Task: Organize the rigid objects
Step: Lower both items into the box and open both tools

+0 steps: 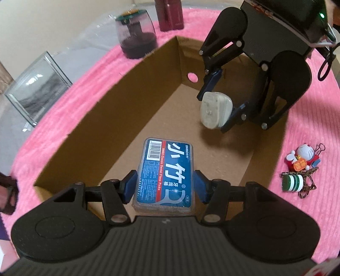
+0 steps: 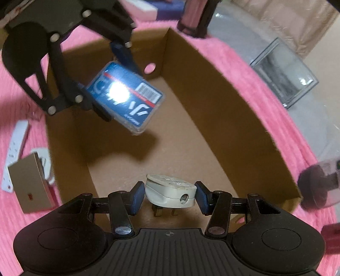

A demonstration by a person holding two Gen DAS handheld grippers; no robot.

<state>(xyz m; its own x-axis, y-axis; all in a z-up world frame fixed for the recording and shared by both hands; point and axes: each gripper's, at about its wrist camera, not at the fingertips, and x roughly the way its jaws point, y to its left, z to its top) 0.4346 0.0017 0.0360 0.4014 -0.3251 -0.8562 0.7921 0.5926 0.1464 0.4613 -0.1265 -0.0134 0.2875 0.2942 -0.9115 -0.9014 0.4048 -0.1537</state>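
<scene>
An open brown cardboard box (image 1: 148, 70) (image 2: 223, 95) lies on a pink fuzzy cloth. My left gripper (image 1: 164, 186) is shut on a blue dental floss pick box (image 1: 165, 176), held above the box's inside. That floss box (image 2: 127, 95) also shows in the right wrist view, hanging from the left gripper (image 2: 108, 85). My right gripper (image 2: 169, 196) is shut on a white three-pin plug (image 2: 170, 194), its prongs pointing down over the box floor. The left wrist view shows the same plug (image 1: 215, 109) between the right gripper's blue pads (image 1: 212, 82).
On the cloth: a clear glass block (image 1: 36, 89) (image 2: 284, 74), a dark round lidded jar (image 1: 136, 36), a maroon bottle (image 1: 170, 14), a cat keychain (image 1: 303, 157), a green-and-white spool (image 1: 292, 182), a white power strip (image 2: 14, 148) and a beige carton (image 2: 29, 184).
</scene>
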